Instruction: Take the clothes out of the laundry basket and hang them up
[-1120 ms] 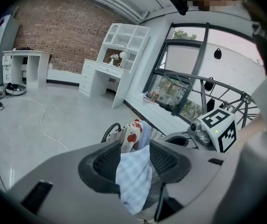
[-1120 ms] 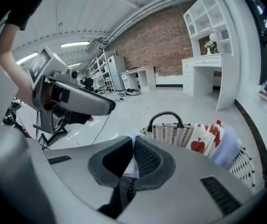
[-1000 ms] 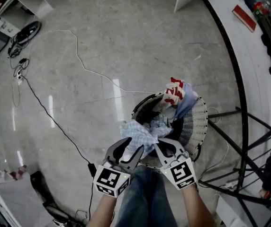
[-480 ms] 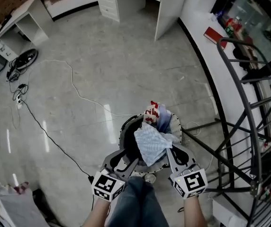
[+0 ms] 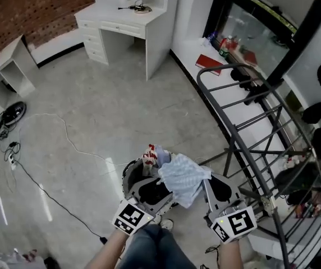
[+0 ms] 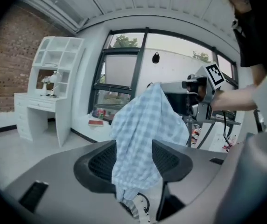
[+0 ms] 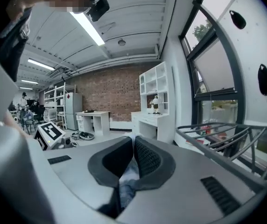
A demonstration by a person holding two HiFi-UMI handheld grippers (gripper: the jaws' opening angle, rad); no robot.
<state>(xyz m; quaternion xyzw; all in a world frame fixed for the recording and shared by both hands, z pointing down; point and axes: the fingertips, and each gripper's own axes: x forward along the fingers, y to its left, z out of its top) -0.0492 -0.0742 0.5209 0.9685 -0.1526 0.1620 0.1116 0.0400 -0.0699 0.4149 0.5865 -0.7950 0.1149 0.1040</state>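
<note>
Basket: the laundry basket (image 5: 125, 179) sits on the floor under my hands, a red-and-white garment (image 5: 149, 154) draped at its rim, so more is left to fetch
Left gripper: the left gripper (image 5: 152, 188) has just been opening its jaws and they stand wide; cloth hangs loose between them, pads not biting, which I judge frees that edge to spread
Cloth: the checked cloth (image 5: 182, 178) is clear of the basket, slung between both grippers
Right gripper: the right gripper (image 5: 210, 182) is clamped tight on a fold, carrying the weight
Rack: the drying rack (image 7: 208, 148) stands just right; I judge the cloth is held high to go over a rail
</note>
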